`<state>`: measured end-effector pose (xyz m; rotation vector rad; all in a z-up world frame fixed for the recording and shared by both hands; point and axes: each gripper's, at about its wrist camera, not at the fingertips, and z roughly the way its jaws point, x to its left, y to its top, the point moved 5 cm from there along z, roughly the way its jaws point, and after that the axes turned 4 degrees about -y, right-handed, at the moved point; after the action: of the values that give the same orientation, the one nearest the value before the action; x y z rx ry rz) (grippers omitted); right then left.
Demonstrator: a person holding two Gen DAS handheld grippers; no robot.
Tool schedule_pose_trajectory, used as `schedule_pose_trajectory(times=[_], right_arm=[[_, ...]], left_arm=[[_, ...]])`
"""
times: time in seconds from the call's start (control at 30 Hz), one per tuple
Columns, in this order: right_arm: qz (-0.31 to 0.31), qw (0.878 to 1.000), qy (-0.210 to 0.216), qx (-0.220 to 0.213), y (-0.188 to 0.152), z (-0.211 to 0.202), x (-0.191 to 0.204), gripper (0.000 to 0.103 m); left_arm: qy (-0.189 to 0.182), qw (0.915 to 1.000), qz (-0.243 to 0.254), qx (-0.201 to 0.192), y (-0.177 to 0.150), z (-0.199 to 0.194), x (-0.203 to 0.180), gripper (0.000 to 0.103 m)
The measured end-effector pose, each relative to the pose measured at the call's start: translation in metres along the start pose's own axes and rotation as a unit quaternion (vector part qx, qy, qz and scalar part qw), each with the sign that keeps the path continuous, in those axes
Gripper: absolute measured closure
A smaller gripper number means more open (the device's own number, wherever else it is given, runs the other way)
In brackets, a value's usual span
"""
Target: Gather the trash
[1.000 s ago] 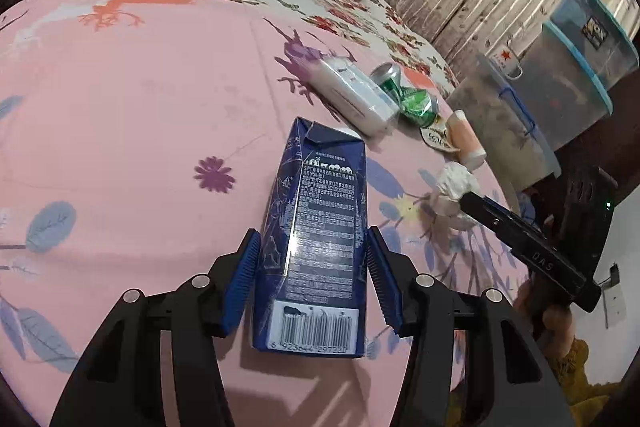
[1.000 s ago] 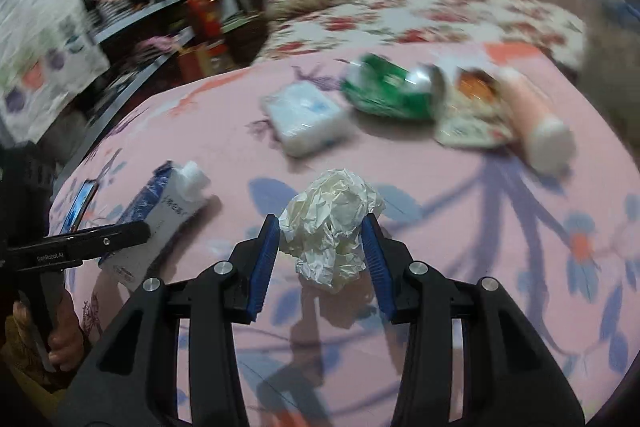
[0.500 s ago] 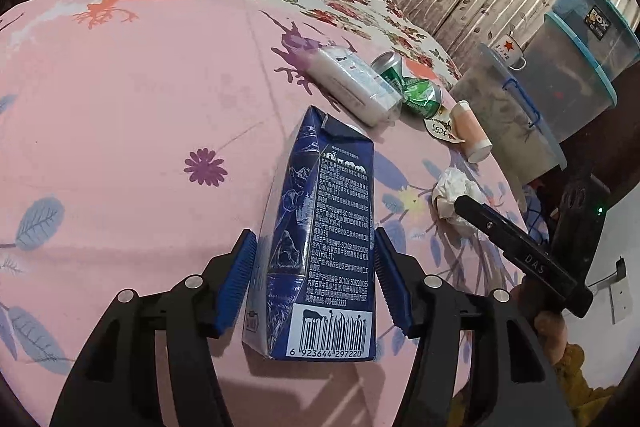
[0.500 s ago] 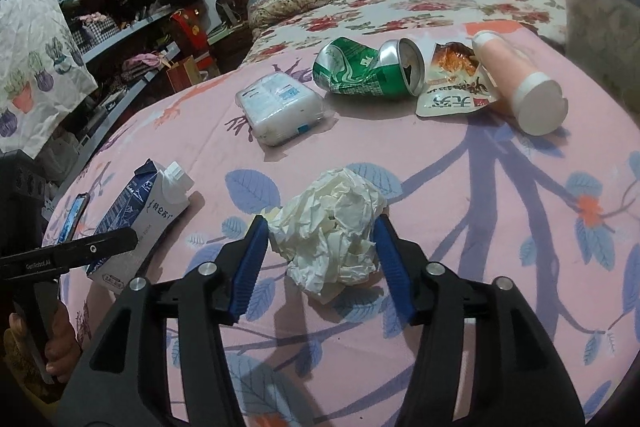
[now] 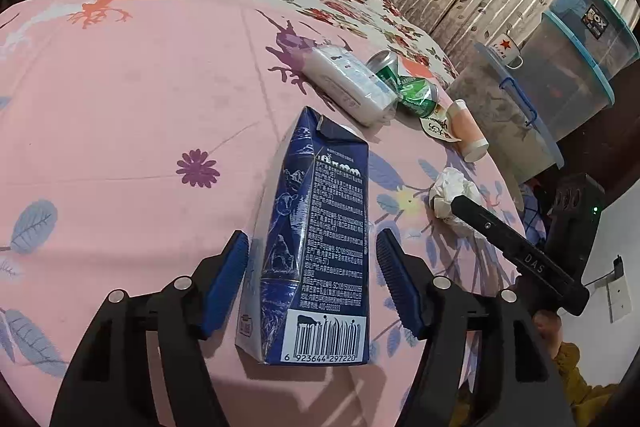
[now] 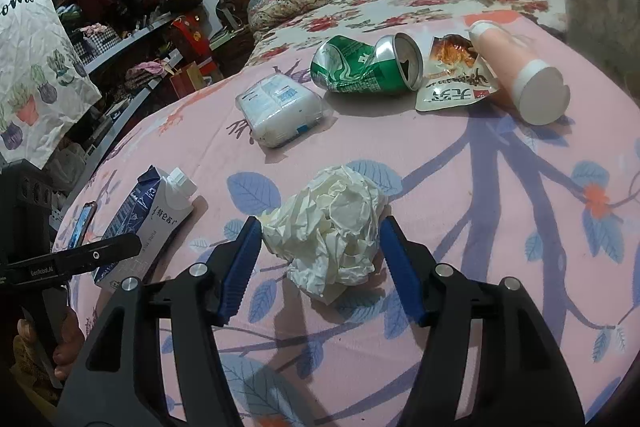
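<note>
Between each opening tool's [image 5: 312, 277] pads, ungripped trash: carton [image 5: 320, 247] base cropped, paper [image 6: 332, 227] underside hidden.

Barcode 6923644297220 on milk carton [image 5: 316, 247]

Dim, cool indoor light; soft shadows fall toward the camera beneath the gripper arms. Both views sharp at centre, strongly fisheye-bent, with black vignetted corners and slight edge blur
</note>
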<state>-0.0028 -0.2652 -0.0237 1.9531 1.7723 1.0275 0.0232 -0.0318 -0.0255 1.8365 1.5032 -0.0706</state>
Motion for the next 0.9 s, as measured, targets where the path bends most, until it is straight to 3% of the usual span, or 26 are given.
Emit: schedule_pose_trajectory(times=[0.9], right_arm=[[-0.002, 1.0, 0.0, 0.0, -0.0022, 0.0004, 0.0007, 0.039]], left_arm=[[-0.002, 1.0, -0.003, 0.001, 0.0004, 0.0006, -0.0007, 0.037]])
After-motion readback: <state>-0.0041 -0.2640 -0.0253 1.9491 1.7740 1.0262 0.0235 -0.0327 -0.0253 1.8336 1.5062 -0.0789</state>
